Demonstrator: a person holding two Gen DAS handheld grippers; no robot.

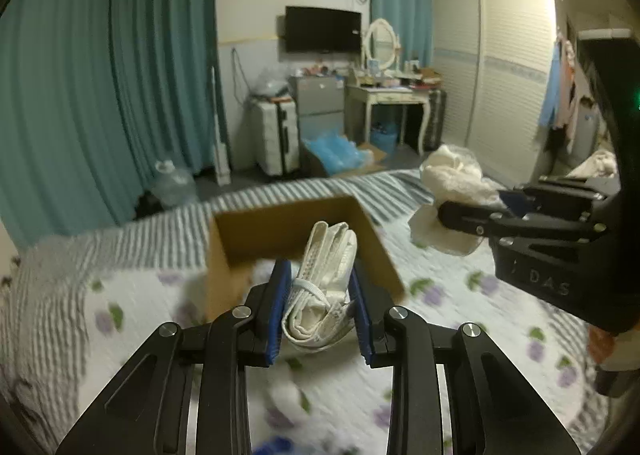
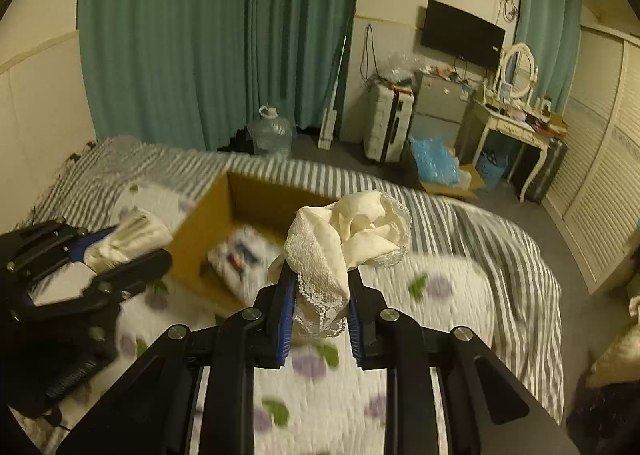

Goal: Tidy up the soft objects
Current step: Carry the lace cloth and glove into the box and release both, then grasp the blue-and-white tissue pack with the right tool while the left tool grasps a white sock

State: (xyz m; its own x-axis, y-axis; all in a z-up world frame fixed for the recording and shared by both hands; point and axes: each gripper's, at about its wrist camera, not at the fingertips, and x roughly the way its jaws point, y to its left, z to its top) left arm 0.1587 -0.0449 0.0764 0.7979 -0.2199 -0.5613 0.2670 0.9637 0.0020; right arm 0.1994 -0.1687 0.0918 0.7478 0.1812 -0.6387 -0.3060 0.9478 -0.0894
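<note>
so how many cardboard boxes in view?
2: an open cardboard box on the bed, ahead of both grippers; another box on the floor by the dressing table, partly hidden by blue plastic. Others may be hidden.

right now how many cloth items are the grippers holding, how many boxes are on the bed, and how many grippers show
white cloth items held: 2 (folded white bundle in the left gripper, lace-trimmed cloth in the right gripper)
cardboard box on the bed: 1
grippers: 2
total: 5
</note>
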